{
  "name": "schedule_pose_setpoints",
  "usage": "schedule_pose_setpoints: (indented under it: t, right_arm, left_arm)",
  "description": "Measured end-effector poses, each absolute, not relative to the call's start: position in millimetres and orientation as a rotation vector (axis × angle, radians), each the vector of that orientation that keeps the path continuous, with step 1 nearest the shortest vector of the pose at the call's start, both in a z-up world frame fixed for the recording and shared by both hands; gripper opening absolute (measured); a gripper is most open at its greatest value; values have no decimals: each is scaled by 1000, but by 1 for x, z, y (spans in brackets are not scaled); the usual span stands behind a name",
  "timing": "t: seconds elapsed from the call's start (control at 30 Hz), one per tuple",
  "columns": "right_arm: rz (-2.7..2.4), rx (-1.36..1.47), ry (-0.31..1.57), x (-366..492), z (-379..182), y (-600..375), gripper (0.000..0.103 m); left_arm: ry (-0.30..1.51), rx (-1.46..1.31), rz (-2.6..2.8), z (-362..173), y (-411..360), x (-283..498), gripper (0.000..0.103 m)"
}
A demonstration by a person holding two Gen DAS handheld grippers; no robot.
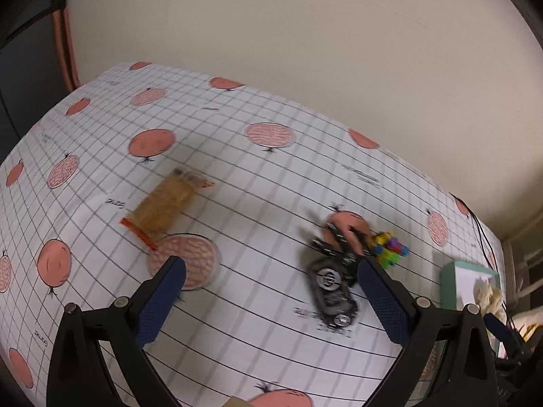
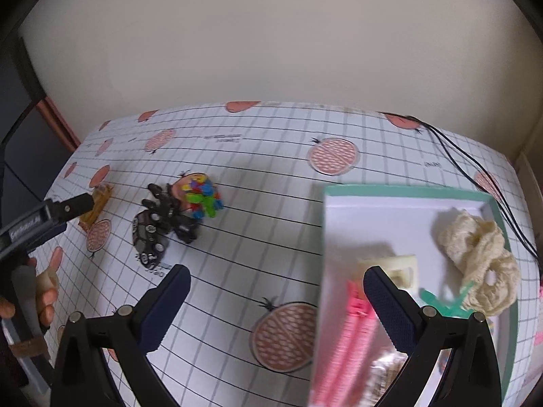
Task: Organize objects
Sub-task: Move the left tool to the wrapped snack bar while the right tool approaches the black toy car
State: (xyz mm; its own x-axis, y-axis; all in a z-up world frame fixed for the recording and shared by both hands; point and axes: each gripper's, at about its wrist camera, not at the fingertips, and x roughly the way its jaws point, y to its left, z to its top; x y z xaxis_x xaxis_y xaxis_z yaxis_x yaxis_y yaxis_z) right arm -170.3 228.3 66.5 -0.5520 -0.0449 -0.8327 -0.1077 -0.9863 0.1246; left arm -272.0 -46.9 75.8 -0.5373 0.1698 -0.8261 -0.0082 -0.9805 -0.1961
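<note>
Both hand-held grippers, left (image 1: 271,273) and right (image 2: 276,281), gape wide and empty; bare tablecloth (image 2: 258,224) separates toy car (image 2: 149,234) from box (image 2: 400,190).

On the table (image 2: 271,237), the toy car (image 2: 151,234) lies left of the box (image 2: 407,190), blocks (image 2: 203,200) beside it.

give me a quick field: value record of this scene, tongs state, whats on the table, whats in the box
left tongs: open, empty
right tongs: open, empty
table cover: white grid cloth with pink fruit print
loose on table: snack packet, black toy car, colourful block cluster
box: green-rimmed, white inside
in box: cream lace scrunchie, pink strip, green piece
</note>
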Motion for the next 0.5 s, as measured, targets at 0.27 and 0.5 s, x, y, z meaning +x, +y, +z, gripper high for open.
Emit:
schedule_pose_setpoints:
  t: [0.27,0.5]
  right_arm:
    - [2789,-1460,186,-178,64,195,103]
    - [2857,-1466,81,-186,60,158,101]
  left_arm:
    - [-316,-1452,2733,68,-100,-285,101]
    - [-316,-1455,2765,58,-134,-300,101]
